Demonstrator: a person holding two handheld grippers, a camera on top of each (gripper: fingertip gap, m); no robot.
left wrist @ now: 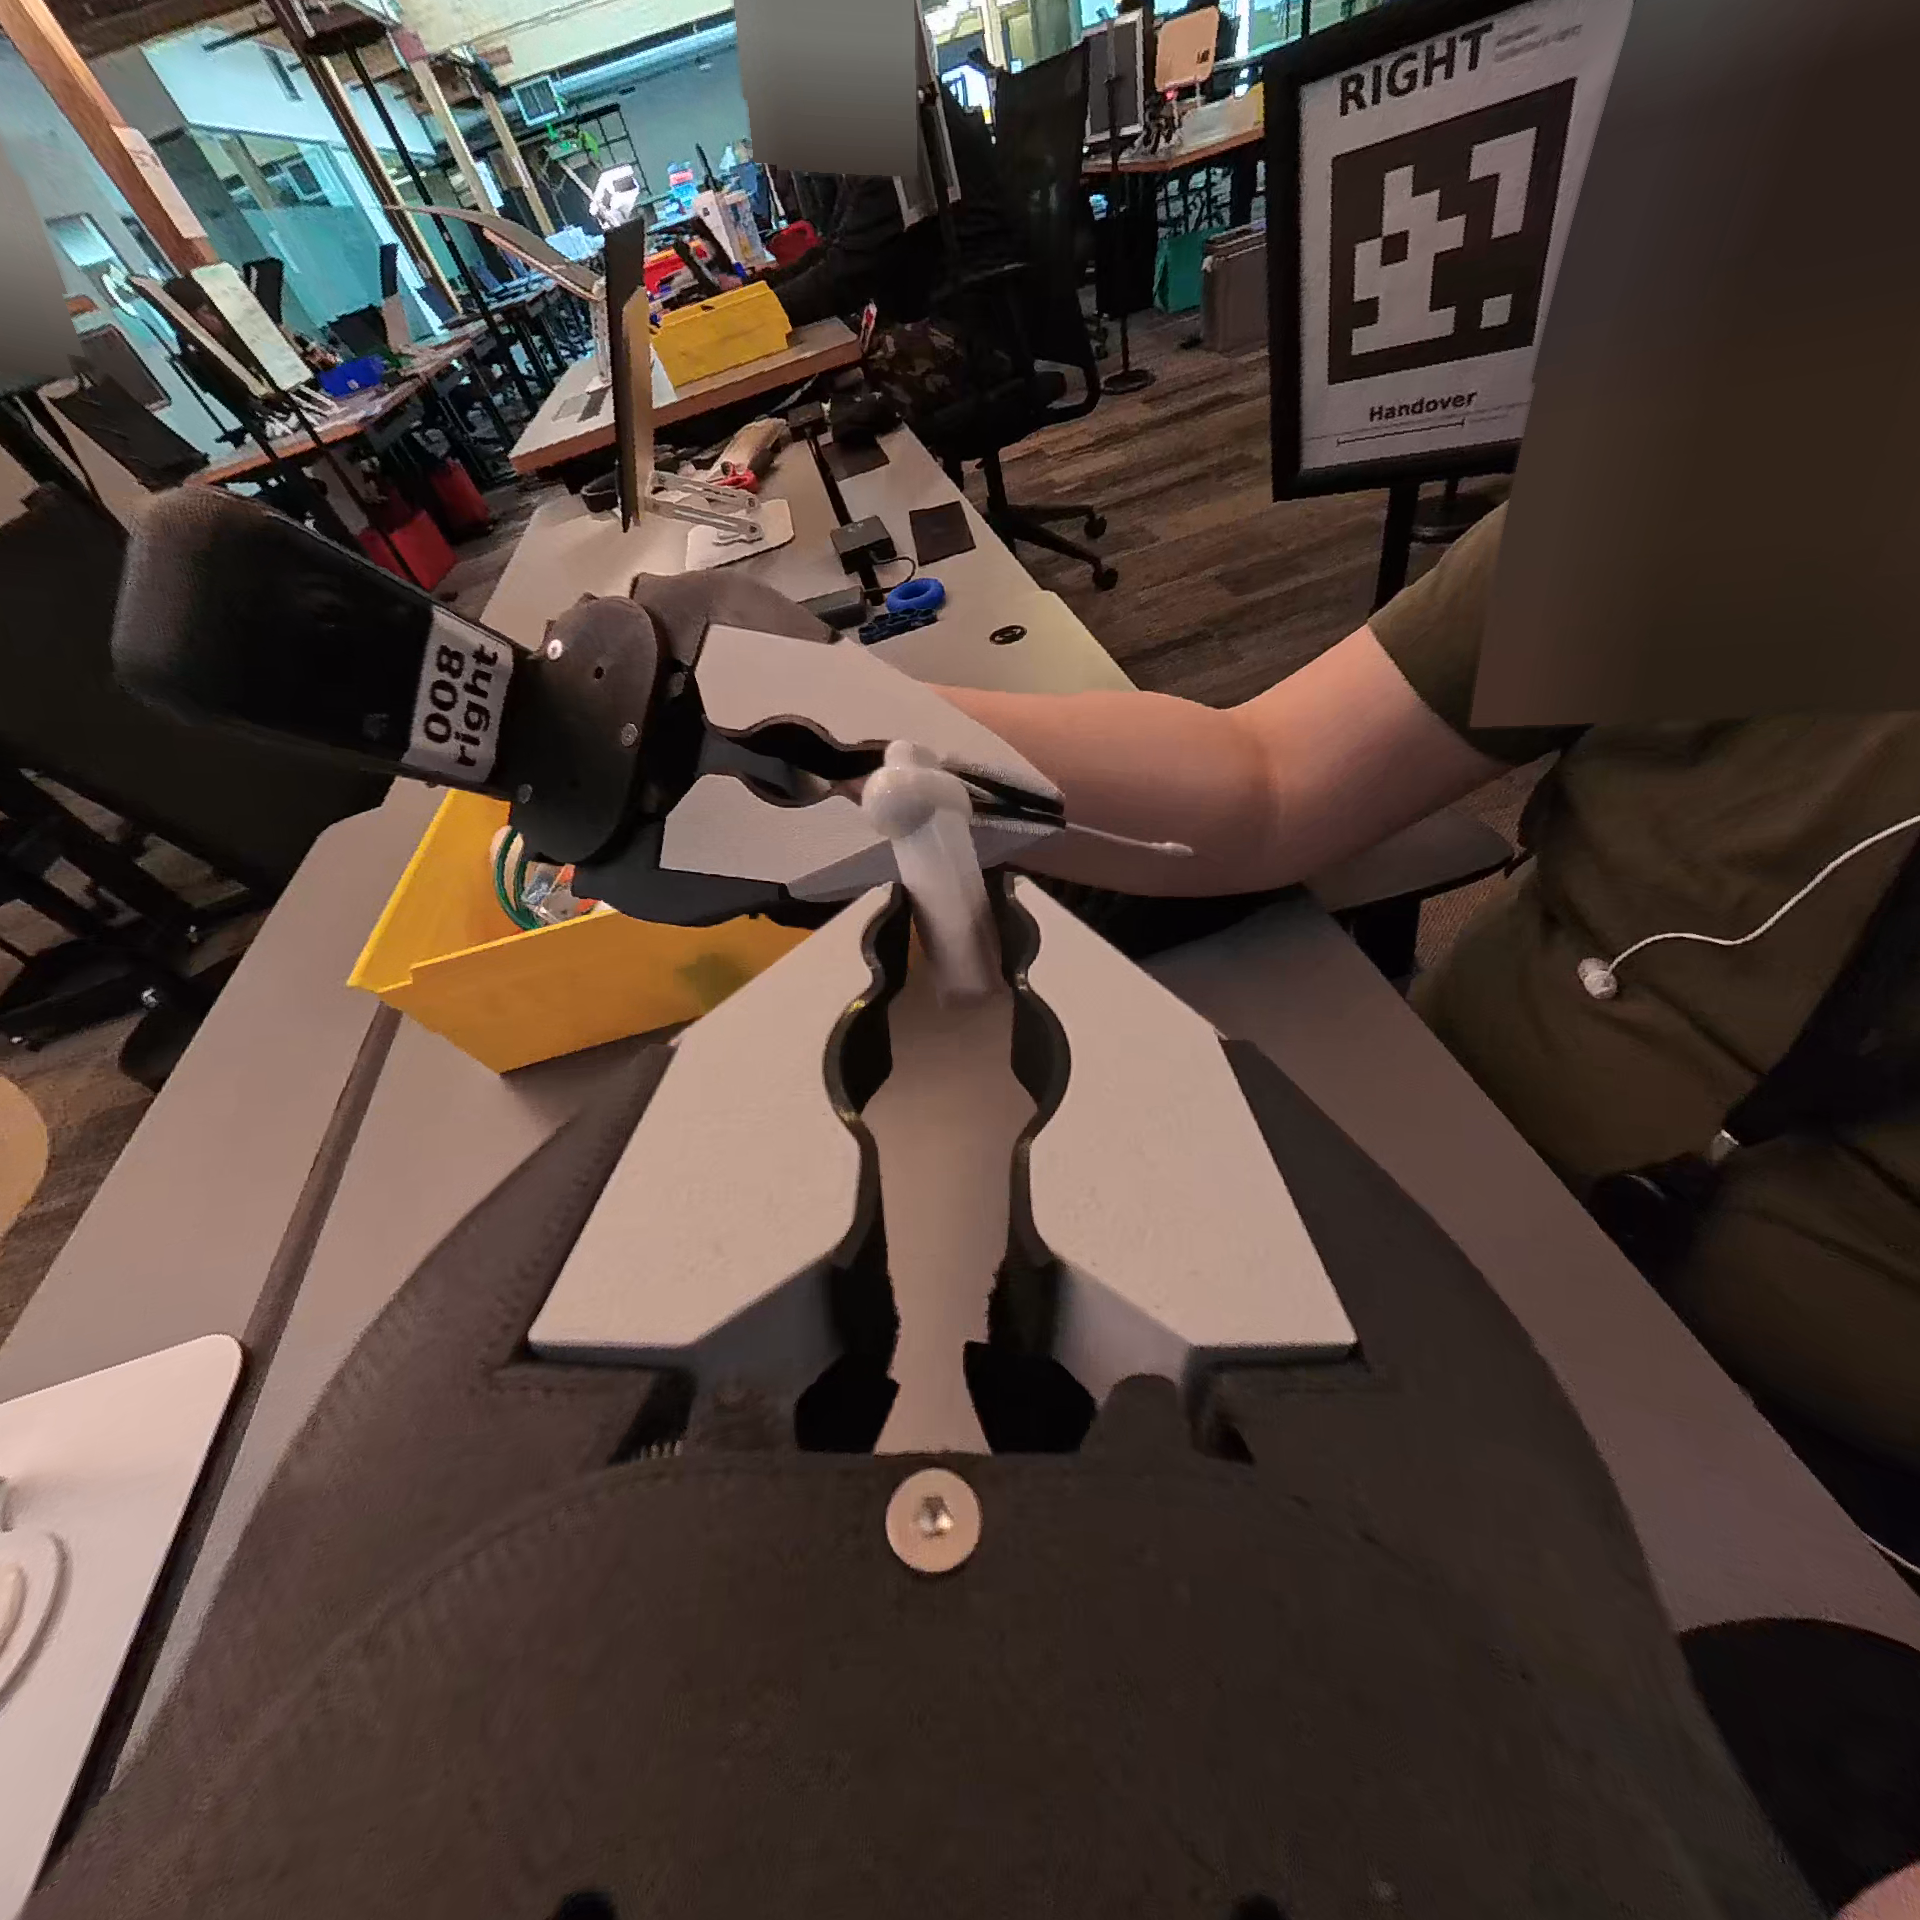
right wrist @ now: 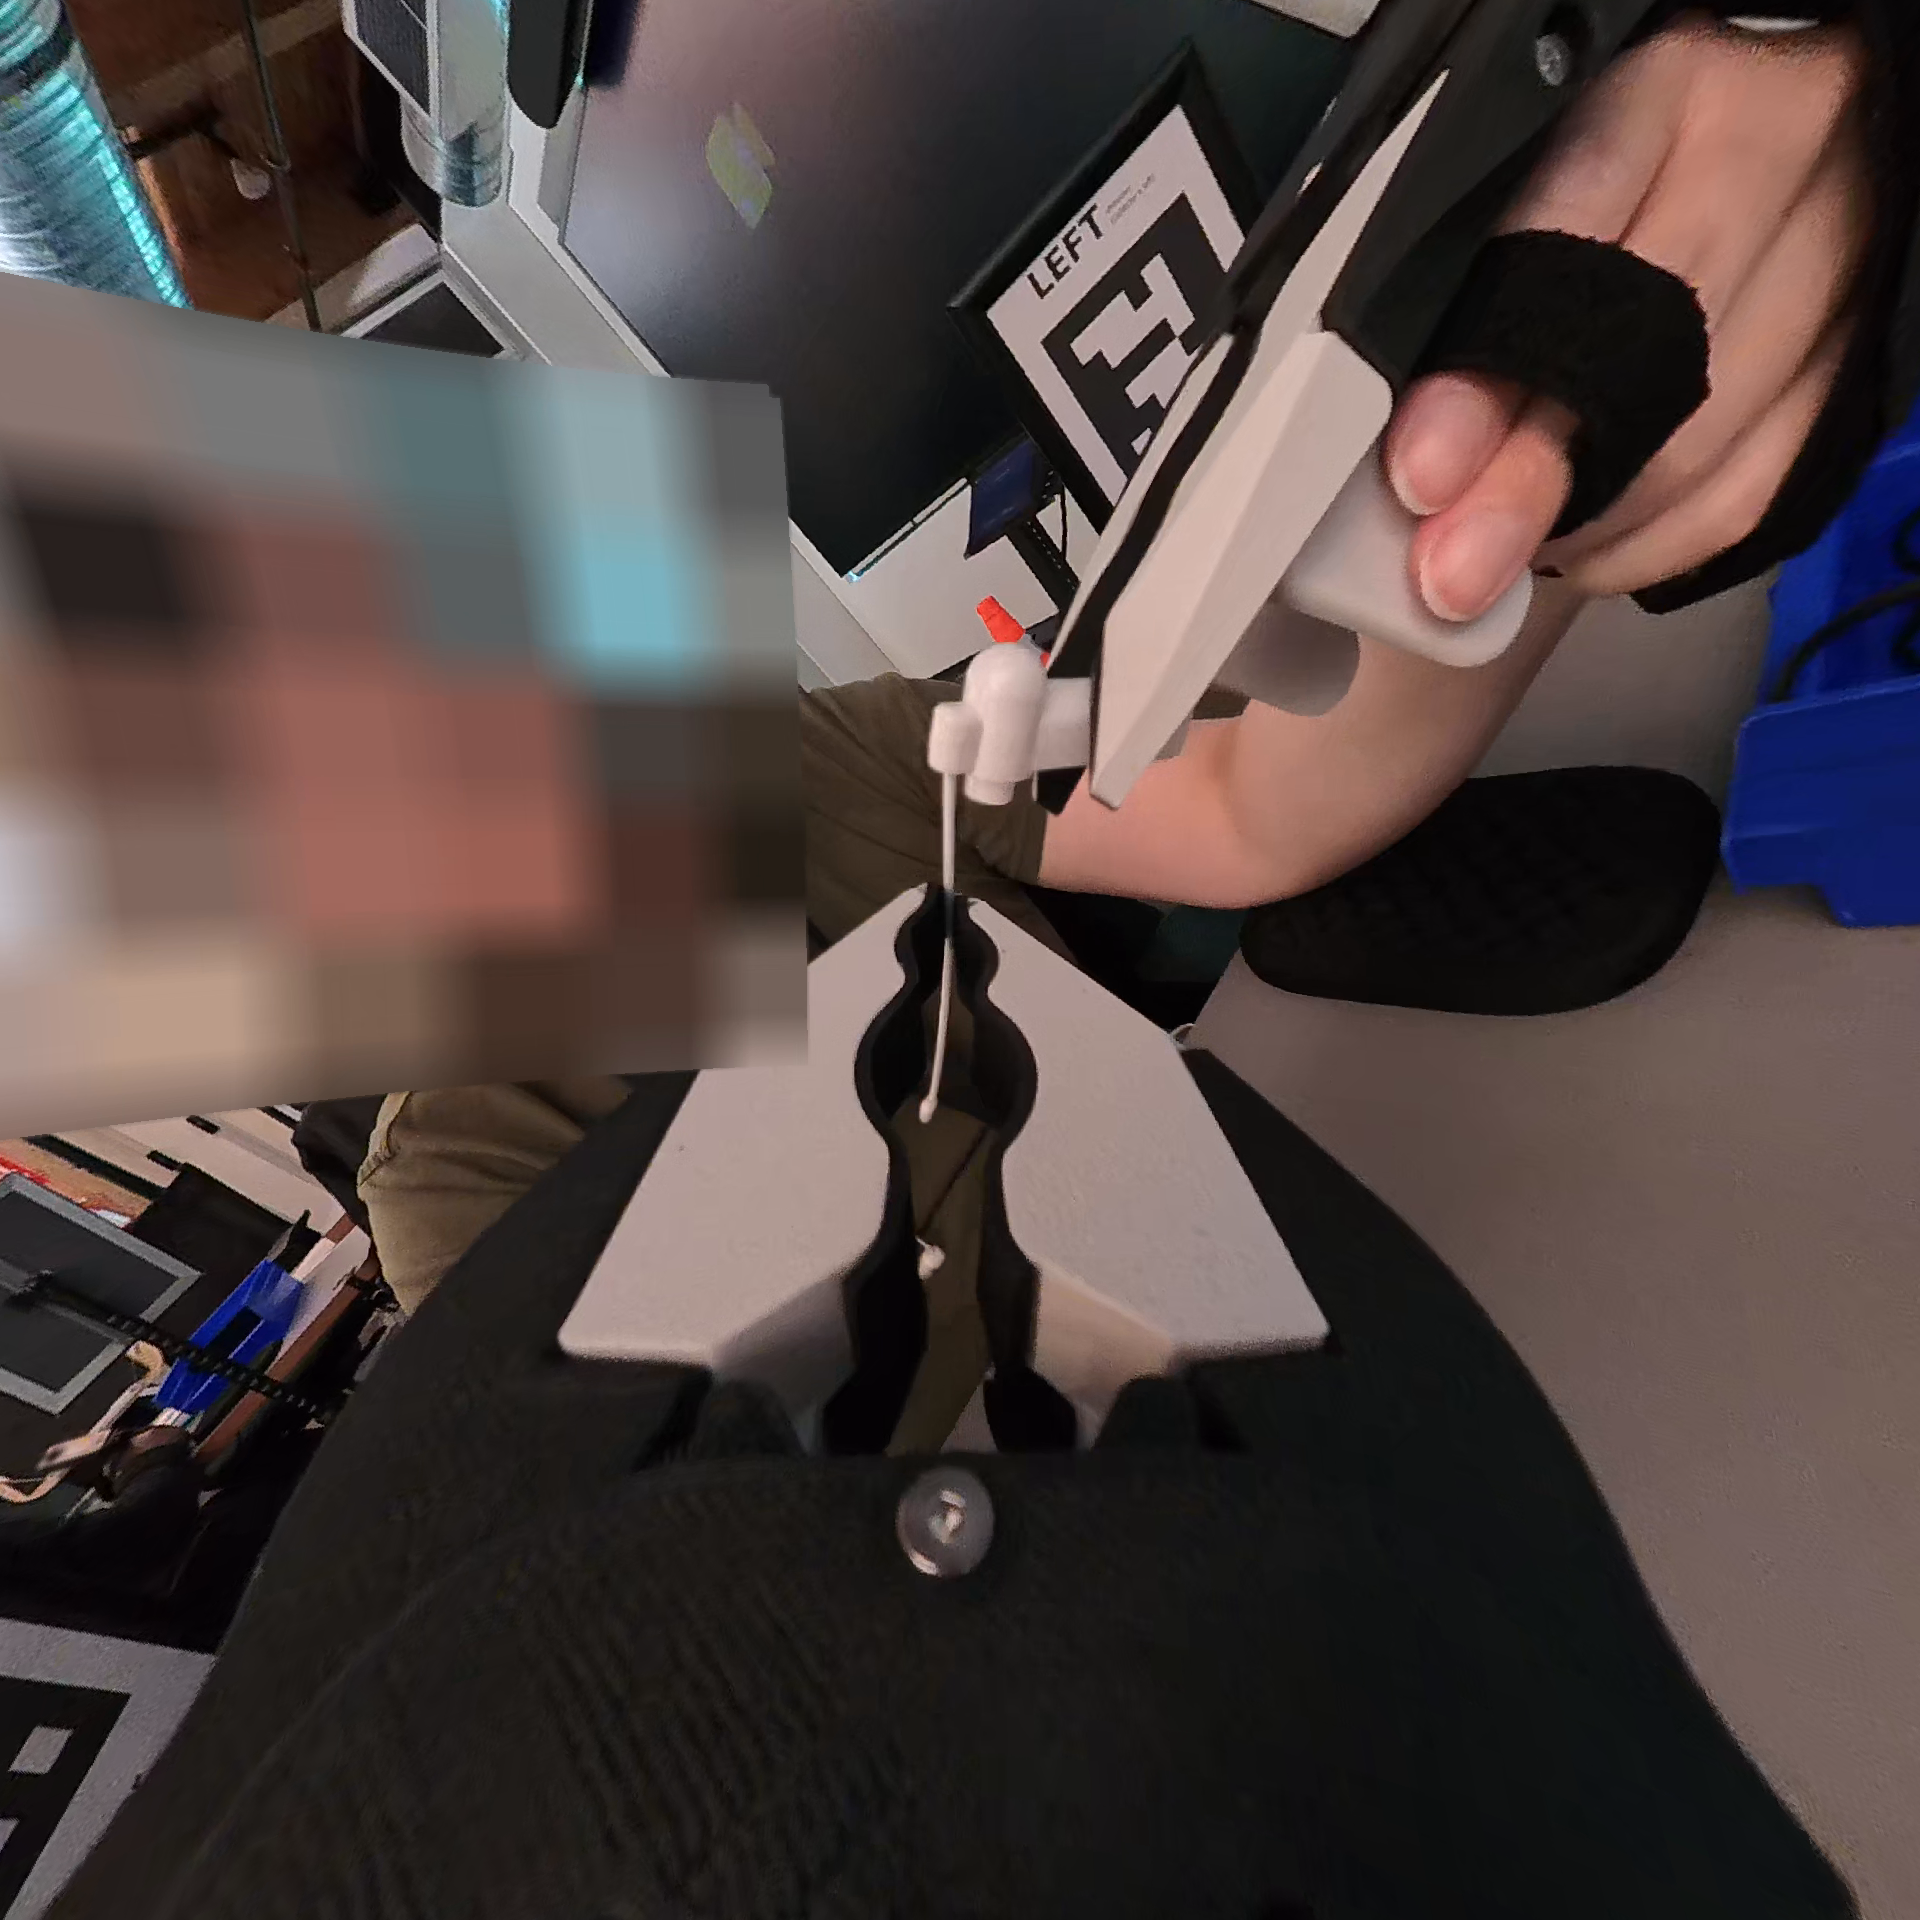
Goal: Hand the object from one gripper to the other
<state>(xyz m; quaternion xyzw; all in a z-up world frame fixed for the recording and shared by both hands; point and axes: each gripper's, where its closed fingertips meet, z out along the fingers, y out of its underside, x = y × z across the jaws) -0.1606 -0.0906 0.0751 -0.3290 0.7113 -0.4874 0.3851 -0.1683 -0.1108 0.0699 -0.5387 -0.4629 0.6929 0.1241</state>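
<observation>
The object is a small white plastic piece (left wrist: 904, 795) with a knobbed head, a short thick shaft and a thin white stem. My left gripper (left wrist: 951, 909) is shut on the thick shaft at its fingertips. My right gripper (left wrist: 1029, 816) comes in from the left, and its tips are shut on the thin stem just beyond the head. In the right wrist view the white piece (right wrist: 997, 722) sticks out of the left gripper (right wrist: 1075, 748), and its stem runs down between the tips of my right gripper (right wrist: 951, 909). Both grippers hold it in the air.
A yellow bin (left wrist: 582, 966) with small items sits on the grey table (left wrist: 312, 1039) below the right gripper. A person's arm (left wrist: 1195, 790) reaches in from the right. A marker sign on a stand (left wrist: 1434, 249) is behind. A blue bin (right wrist: 1829, 779) and a black chair seat (right wrist: 1475, 894) lie lower right. Left and right tips are no more than a few centimetres apart.
</observation>
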